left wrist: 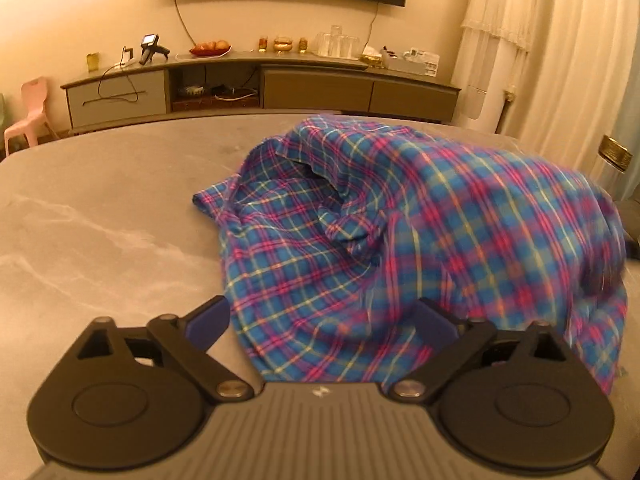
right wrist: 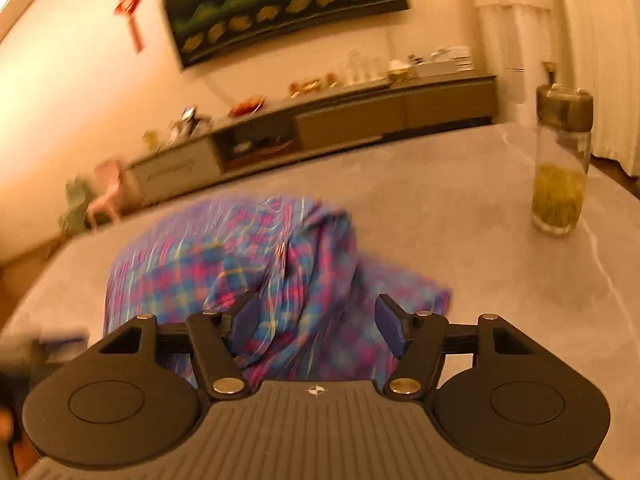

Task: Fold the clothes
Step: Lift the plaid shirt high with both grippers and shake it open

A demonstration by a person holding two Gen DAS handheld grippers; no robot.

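A plaid shirt in blue, pink and yellow lies crumpled on the grey marble table, its right part blurred. My left gripper hovers at the shirt's near hem with its jaws wide apart; cloth lies below the gap and neither pad presses on it. In the right wrist view the same shirt is bunched up and blurred. My right gripper stands open just over its near edge, with a raised fold of cloth in the gap close to the left pad.
A glass bottle with yellow-green liquid stands on the table at the far right. Beyond the table run a long low sideboard with dishes and glasses, a pink chair and white curtains.
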